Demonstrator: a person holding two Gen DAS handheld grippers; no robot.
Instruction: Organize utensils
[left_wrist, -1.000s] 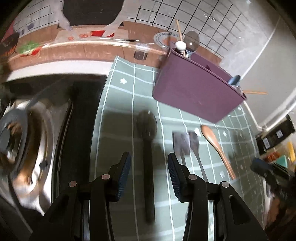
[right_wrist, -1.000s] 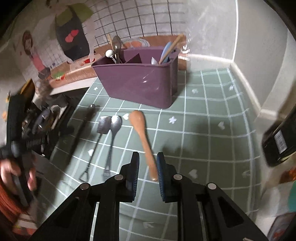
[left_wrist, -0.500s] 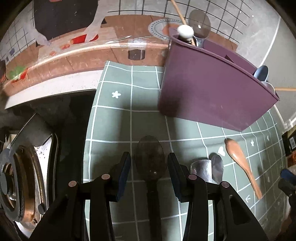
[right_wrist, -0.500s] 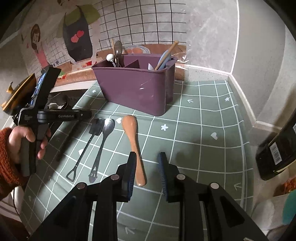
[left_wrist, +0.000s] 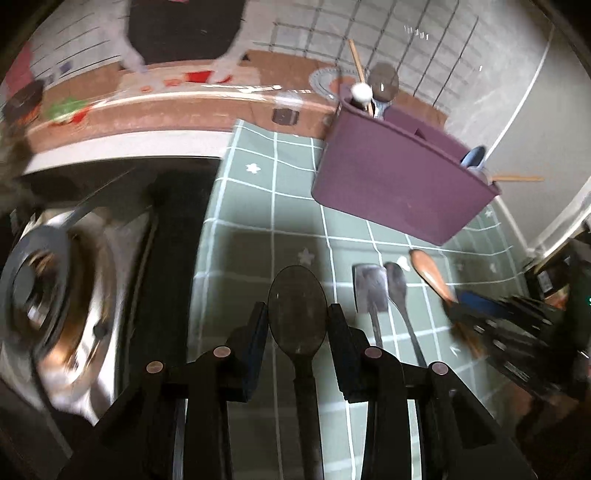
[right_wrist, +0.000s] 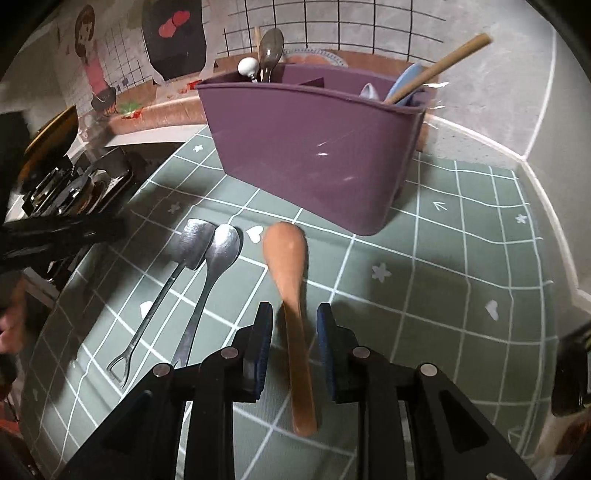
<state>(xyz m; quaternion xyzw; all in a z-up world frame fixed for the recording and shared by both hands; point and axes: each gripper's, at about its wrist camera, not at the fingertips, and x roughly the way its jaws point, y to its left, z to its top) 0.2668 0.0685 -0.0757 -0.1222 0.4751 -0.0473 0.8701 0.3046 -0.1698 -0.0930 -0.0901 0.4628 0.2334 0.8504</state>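
Observation:
My left gripper is closing on the bowl of a black spoon. Its pads touch both edges, and the spoon hangs close to the camera above the green mat. My right gripper stands open astride the handle of a wooden spoon that lies on the mat, with a gap on each side. Two steel utensils lie side by side left of the wooden spoon. Behind them stands the purple holder, which has several utensils in it.
A gas stove burner sits left of the mat. A dark bottle is at the right edge. The wall and a printed backsplash run close behind the holder. In the right wrist view, the left gripper and a hand show at the left.
The left gripper went forward over the black spoon, closed in on its bowl and drew back with it. The right gripper came down over the wooden spoon's handle.

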